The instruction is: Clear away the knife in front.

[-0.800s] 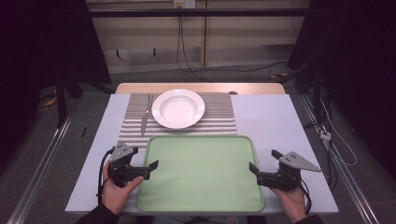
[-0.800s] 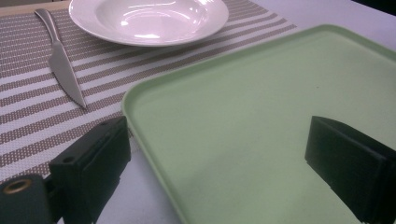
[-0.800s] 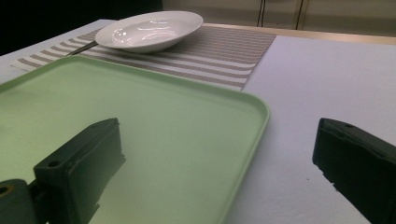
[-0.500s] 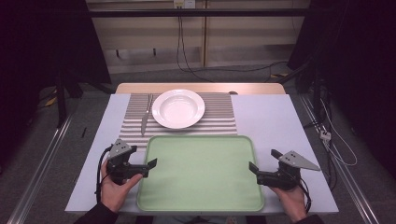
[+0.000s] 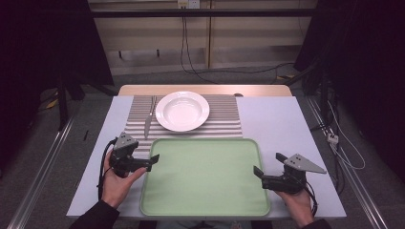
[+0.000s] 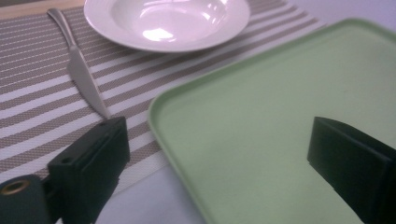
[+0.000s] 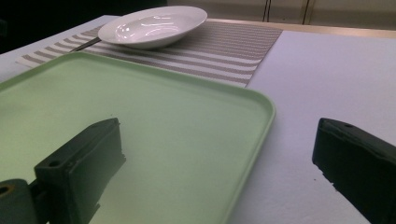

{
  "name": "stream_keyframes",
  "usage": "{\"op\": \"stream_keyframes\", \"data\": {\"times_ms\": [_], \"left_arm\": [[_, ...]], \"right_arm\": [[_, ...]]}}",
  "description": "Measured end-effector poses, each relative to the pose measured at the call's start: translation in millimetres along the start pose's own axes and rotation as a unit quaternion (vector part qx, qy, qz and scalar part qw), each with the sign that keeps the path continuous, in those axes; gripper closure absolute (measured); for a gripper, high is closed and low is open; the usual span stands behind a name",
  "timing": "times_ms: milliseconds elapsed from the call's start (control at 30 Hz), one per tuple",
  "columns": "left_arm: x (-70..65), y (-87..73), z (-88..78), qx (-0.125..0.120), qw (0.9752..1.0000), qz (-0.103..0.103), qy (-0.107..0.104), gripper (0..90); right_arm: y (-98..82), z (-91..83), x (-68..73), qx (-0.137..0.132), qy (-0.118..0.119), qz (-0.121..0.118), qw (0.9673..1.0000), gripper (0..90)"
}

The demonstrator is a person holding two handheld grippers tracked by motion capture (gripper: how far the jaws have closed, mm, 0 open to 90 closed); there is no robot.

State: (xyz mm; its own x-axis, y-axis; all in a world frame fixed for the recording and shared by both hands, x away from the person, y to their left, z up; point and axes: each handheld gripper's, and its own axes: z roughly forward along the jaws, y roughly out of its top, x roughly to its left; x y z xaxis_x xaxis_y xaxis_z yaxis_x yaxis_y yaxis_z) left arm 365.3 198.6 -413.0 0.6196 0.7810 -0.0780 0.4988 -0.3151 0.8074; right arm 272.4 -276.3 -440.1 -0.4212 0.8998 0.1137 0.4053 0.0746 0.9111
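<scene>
A pale green tray lies at the near middle of the white table, with nothing on it. My left gripper is at the tray's left edge, open. In the left gripper view the tray's far left corner lies between the jaws, untouched. My right gripper is at the tray's right edge, also open. In the right gripper view the tray's right rim runs between its jaws. Beyond the tray a white plate and a knife rest on a striped placemat.
The plate, knife and placemat lie just past the left gripper. Bare white table stretches to the right of the placemat. The wooden table edge is at the back, with dark floor and cables beyond.
My left gripper has moved slightly forward along the tray's left edge. The right gripper, tray, plate and knife have stayed put.
</scene>
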Motion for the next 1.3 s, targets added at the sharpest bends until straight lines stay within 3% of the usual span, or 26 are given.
{"op": "stream_keyframes", "data": {"times_ms": [67, 233, 400, 500, 600, 833, 1067, 1167, 1300], "left_arm": [[5.1, 2.3, 3.7, 0.005, 0.9999, -0.012, -0.002, 7.5], [18.4, 10.0, 11.5, 0.007, 0.9997, -0.007, 0.020, 7.1], [34.8, 24.4, 18.8, 0.010, 0.9999, -0.008, 0.009, 6.7], [43.2, 32.6, 25.0, 0.018, 0.9997, -0.012, 0.012, 7.2], [53.9, 39.3, 31.5, 0.029, 0.9992, -0.029, 0.005, 8.8], [77.1, 50.9, 42.5, 0.013, 0.9984, -0.051, 0.022, 8.8], [92.4, 67.9, 58.0, 0.020, 0.9982, -0.042, 0.037, 9.5], [99.4, 74.9, 69.8, 0.030, 0.9980, -0.019, 0.053, 10.4], [112.3, 81.1, 85.2, 0.027, 0.9966, -0.038, 0.068, 14.2]], "right_arm": [[0.0, 1.0, 1.4, 0.003, 0.001, -0.004, 1.0000, 1.6], [-0.9, 2.9, 1.2, 0.006, 0.006, -0.001, 1.0000, 1.6], [-1.3, 5.1, -1.6, 0.008, 0.006, 0.006, 0.9999, 1.6], [-1.1, 6.8, -1.4, 0.010, 0.007, 0.007, 0.9999, 1.6], [-0.9, 8.5, -1.8, 0.013, 0.008, 0.005, 0.9999, 1.7], [-0.6, 5.7, -0.6, 0.010, 0.008, 0.007, 0.9999, 1.9], [0.0, 5.8, 3.0, 0.011, 0.008, 0.001, 0.9999, 1.9], [0.0, 5.2, 3.8, 0.010, 0.008, 0.000, 0.9999, 1.9], [-0.1, 5.2, 4.3, 0.011, 0.010, -0.003, 0.9999, 1.9]]}}
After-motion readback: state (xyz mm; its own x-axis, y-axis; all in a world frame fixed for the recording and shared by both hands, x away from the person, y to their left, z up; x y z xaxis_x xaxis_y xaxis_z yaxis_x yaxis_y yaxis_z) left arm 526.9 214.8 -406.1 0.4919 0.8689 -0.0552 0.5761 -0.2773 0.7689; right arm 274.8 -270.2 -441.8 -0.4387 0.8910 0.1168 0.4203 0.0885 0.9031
